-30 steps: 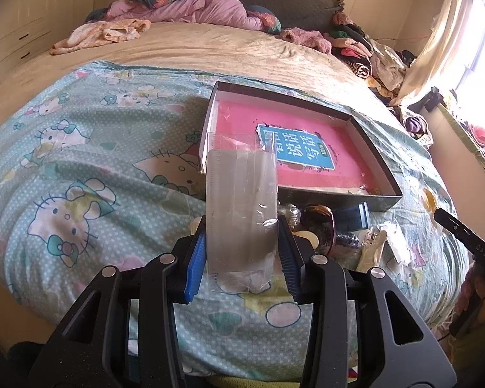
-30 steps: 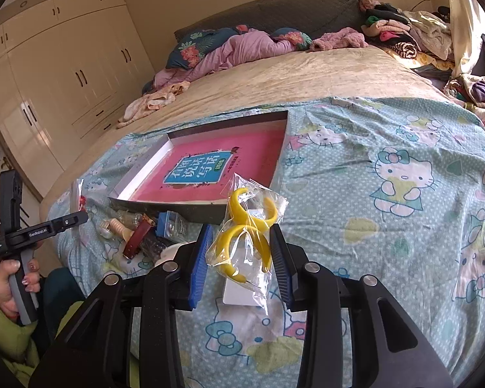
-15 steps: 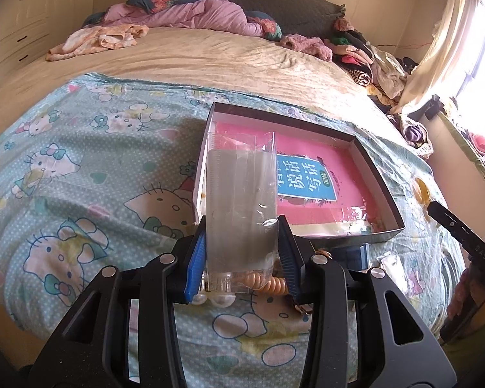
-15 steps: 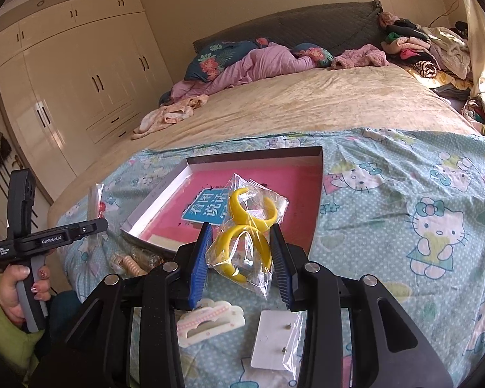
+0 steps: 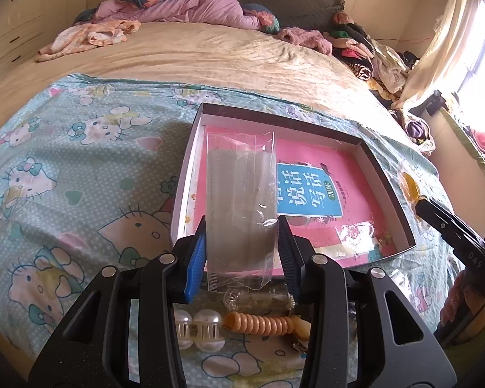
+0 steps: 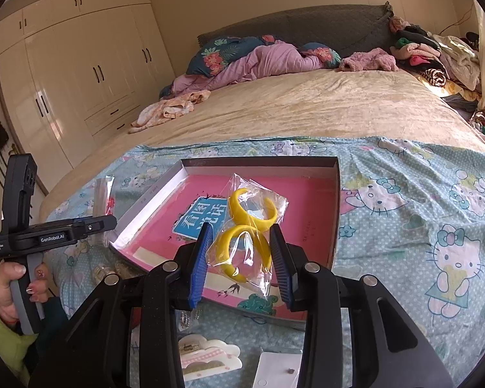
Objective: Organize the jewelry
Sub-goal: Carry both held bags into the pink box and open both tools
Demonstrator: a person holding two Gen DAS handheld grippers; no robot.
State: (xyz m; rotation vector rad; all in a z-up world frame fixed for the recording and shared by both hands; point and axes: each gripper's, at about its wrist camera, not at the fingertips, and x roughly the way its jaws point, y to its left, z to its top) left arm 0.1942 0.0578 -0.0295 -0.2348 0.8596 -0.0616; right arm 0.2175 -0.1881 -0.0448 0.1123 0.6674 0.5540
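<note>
My left gripper (image 5: 242, 236) is shut on a clear plastic sleeve (image 5: 241, 194) that stands upright over the near left part of a shallow box (image 5: 389, 181) with a pink book inside. My right gripper (image 6: 242, 242) is shut on a clear bag with yellow hair clips (image 6: 247, 229), held above the same box (image 6: 334, 213). Loose pieces lie on the blanket at the box's near edge: pearl beads (image 5: 199, 328), an orange spiral hair tie (image 5: 258, 323), a white and pink hair claw (image 6: 207, 357) and a white earring card (image 6: 276, 370).
The box rests on a cartoon-cat blanket (image 5: 80, 174) spread over a beige bed. Pillows and a purple duvet (image 6: 258, 61) pile up at the headboard, clothes (image 6: 436, 55) at the far right. A wardrobe (image 6: 80, 74) lines the left wall. A hand (image 6: 13, 281) grips the left tool's handle.
Both grippers have travelled forward over the bed toward the box, each still carrying its bag. The box now lies right under the fingertips, and the loose items have slid to the bottom of both views.
</note>
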